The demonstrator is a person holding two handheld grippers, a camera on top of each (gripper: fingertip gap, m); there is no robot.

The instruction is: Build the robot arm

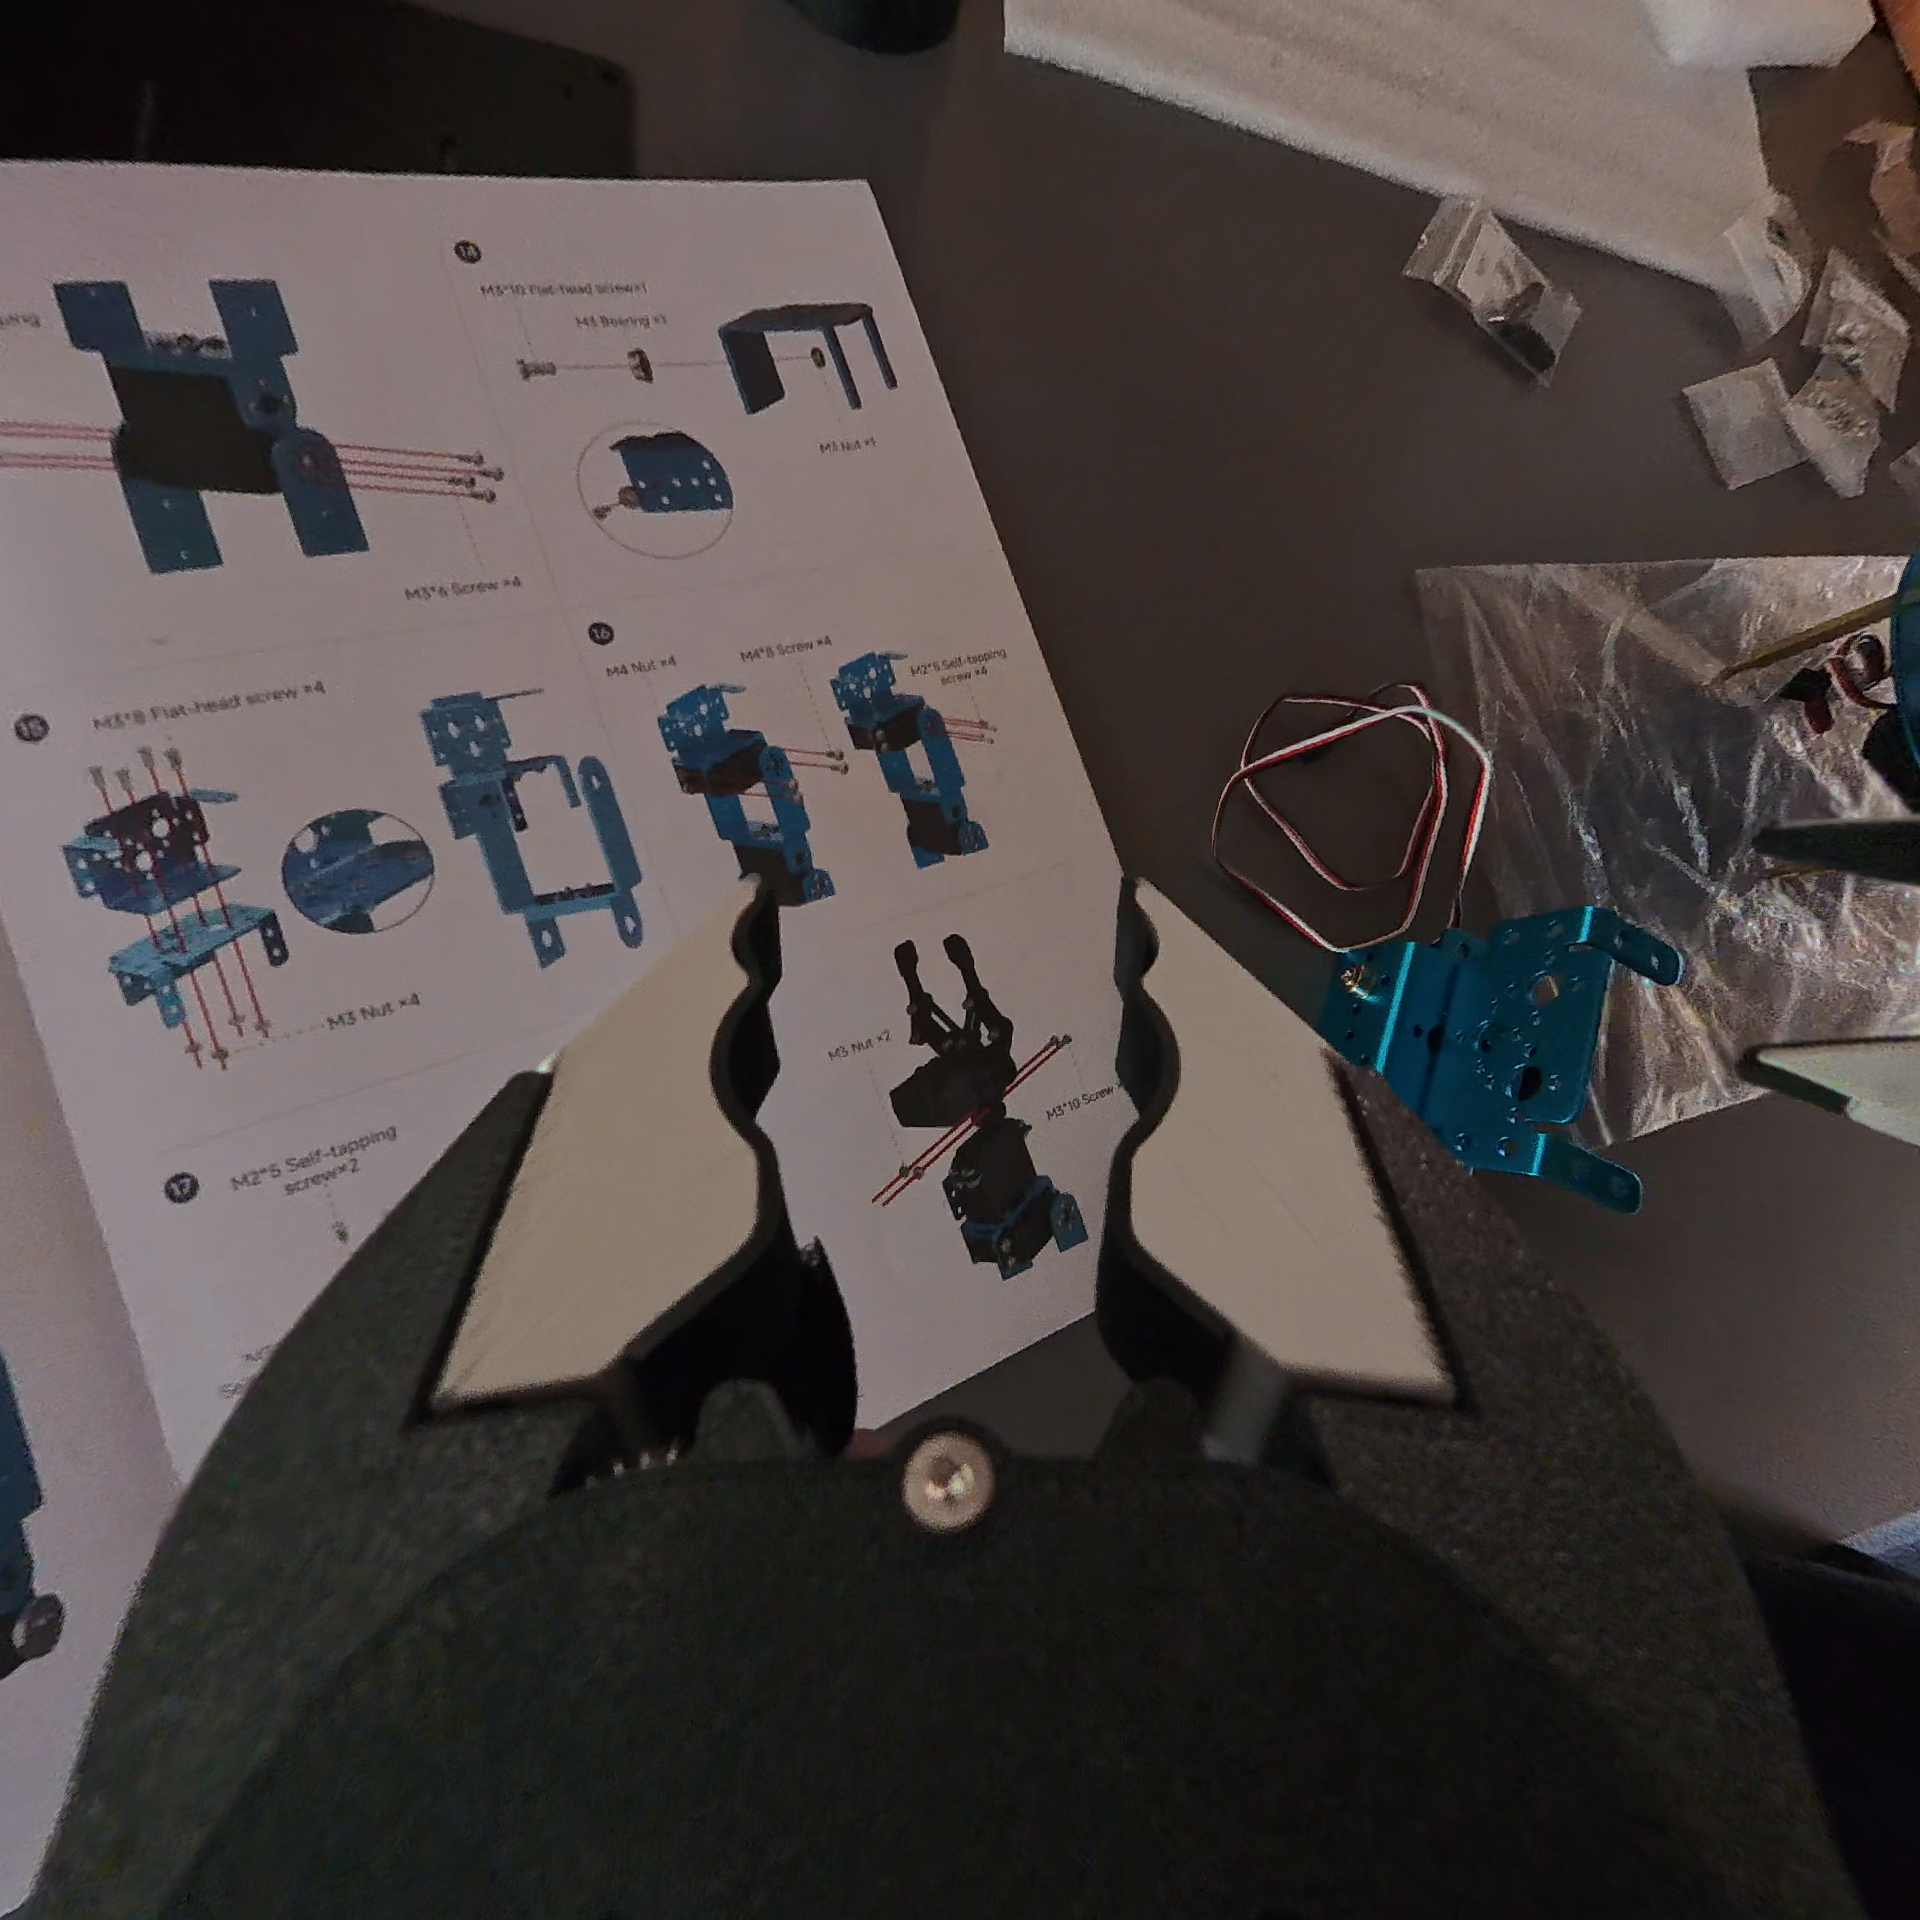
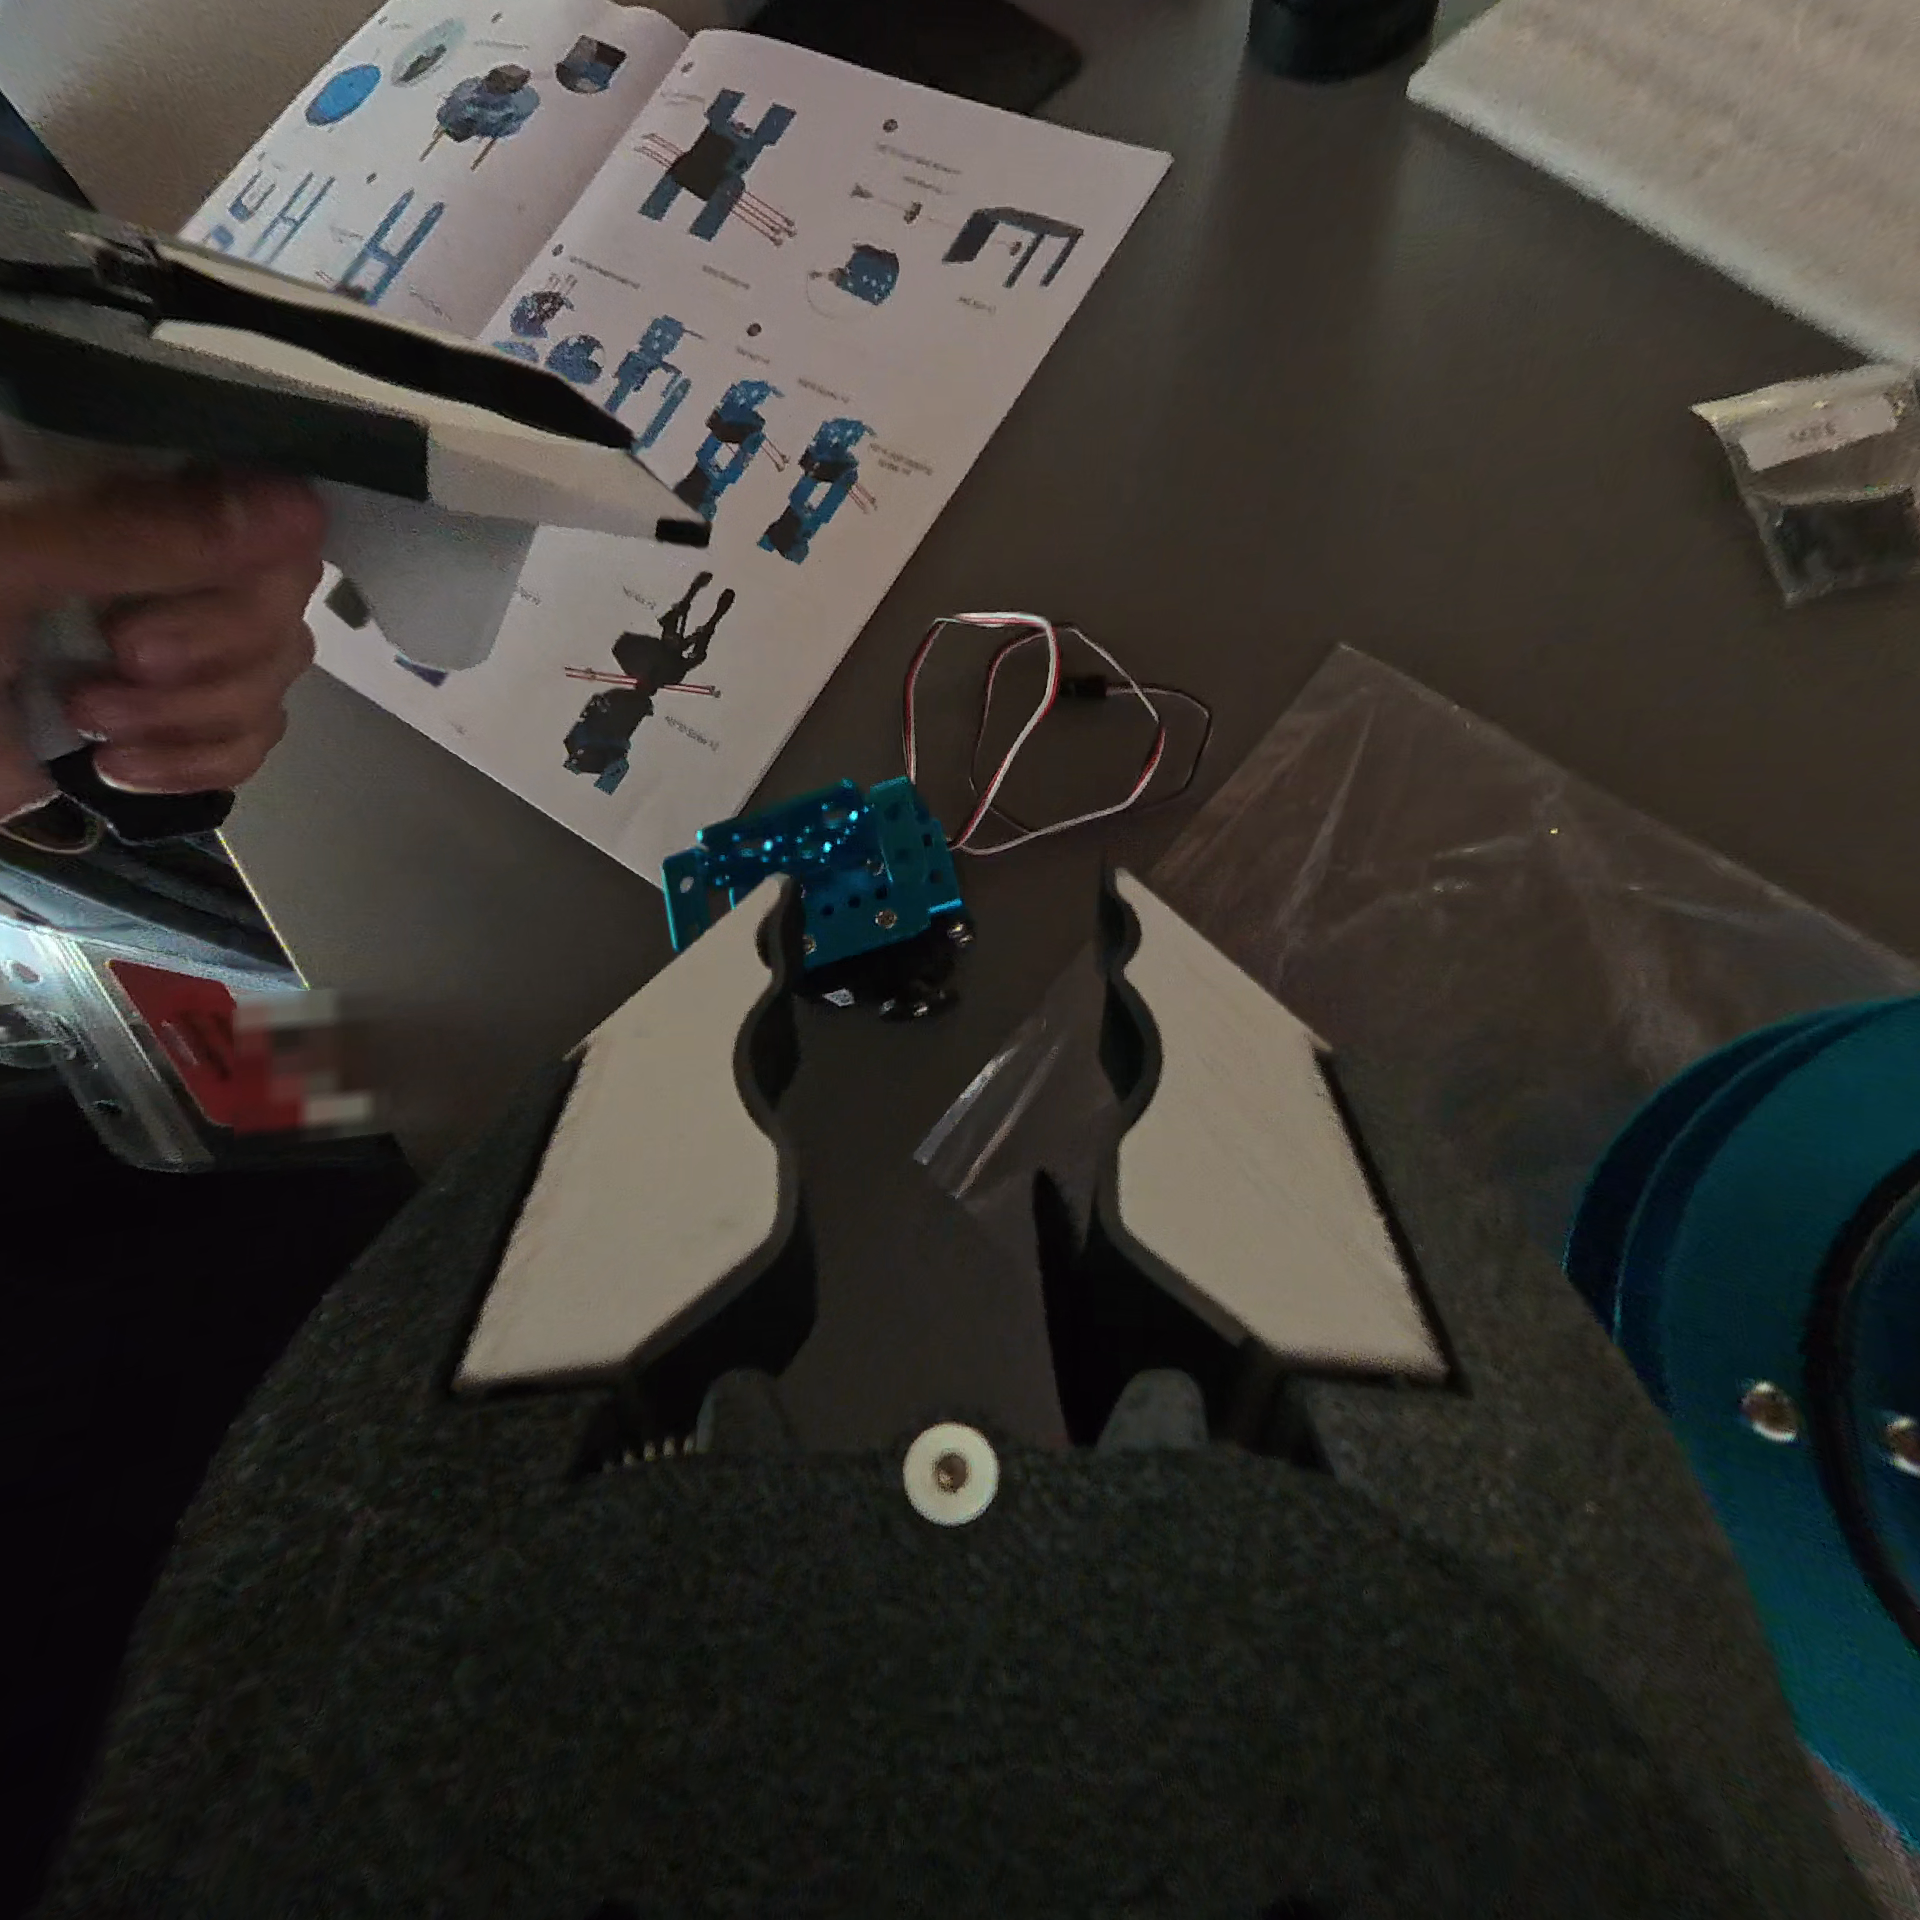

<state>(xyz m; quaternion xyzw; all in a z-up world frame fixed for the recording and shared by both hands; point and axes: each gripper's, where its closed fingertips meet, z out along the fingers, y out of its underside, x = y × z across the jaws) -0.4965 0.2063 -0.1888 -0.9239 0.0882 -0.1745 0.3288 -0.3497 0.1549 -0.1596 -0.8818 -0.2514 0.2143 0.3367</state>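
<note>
My left gripper (image 1: 943, 899) is open and empty, held above an open instruction booklet (image 1: 436, 644) with drawings of blue parts. A blue metal bracket assembly (image 1: 1486, 1039) with a red, white and black servo cable (image 1: 1351, 800) lies on the dark table to its right. My right gripper (image 2: 940, 894) is open and empty, just short of the same blue bracket assembly (image 2: 831, 873), which holds a black servo; its cable (image 2: 1039, 727) loops beyond. The left gripper (image 2: 665, 509) shows in the right wrist view, in a hand (image 2: 177, 644), over the booklet (image 2: 904, 312).
A clear plastic bag (image 1: 1662, 790) lies right of the bracket; it also shows in the right wrist view (image 2: 1507, 914). Small bags of hardware (image 1: 1496, 281) and white foam (image 1: 1403, 94) lie at the back right. A round blue base (image 2: 1766, 1351) stands at the right. A small clear bag (image 2: 997, 1101) lies between my right fingers.
</note>
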